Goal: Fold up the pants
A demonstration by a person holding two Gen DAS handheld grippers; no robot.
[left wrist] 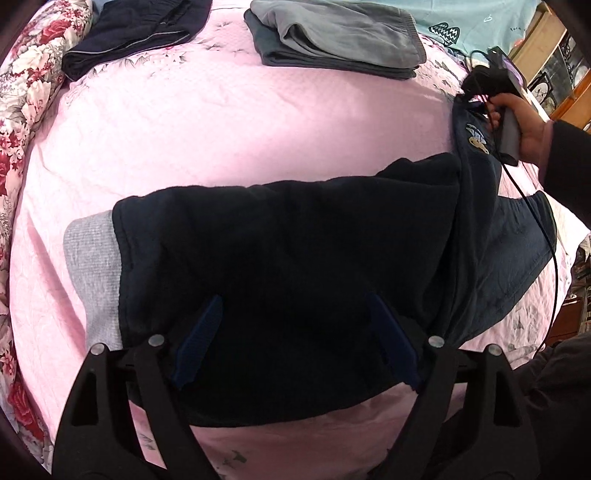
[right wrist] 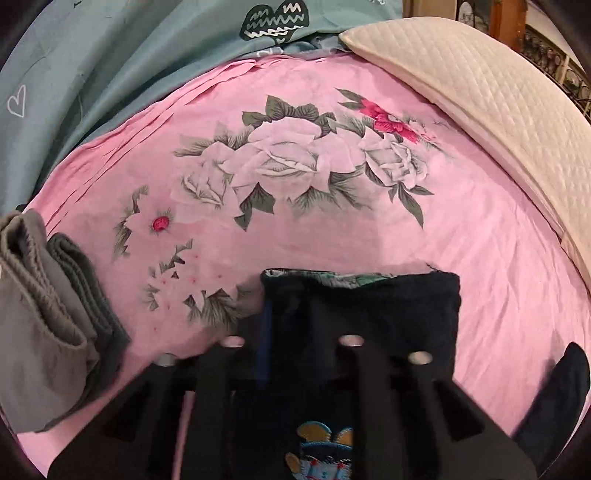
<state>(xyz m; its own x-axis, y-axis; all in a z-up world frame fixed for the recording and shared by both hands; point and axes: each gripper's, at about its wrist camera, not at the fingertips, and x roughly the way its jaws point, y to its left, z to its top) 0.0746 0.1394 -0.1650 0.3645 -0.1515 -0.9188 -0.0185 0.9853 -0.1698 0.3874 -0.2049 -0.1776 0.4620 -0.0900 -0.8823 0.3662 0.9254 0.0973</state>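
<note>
Dark navy pants (left wrist: 288,236) with grey cuffs (left wrist: 92,266) lie across the pink bedsheet (left wrist: 221,122), one end folded over. My left gripper (left wrist: 295,332) is open just above the pants, its blue-padded fingers (left wrist: 199,339) spread wide with no cloth between them. My right gripper (left wrist: 476,96) sits at the far right and lifts the waist end; an embroidered patch (left wrist: 476,138) shows below it. In the right wrist view the gripper (right wrist: 295,332) is shut on the navy waistband (right wrist: 369,299), with the patch (right wrist: 321,454) under it.
Folded grey pants (left wrist: 332,33) and folded dark pants (left wrist: 136,33) lie at the far side of the bed. A floral quilt (left wrist: 22,110) runs along the left. The grey pile (right wrist: 48,314), a teal sheet (right wrist: 110,55) and a cream pillow (right wrist: 480,110) ring the right gripper.
</note>
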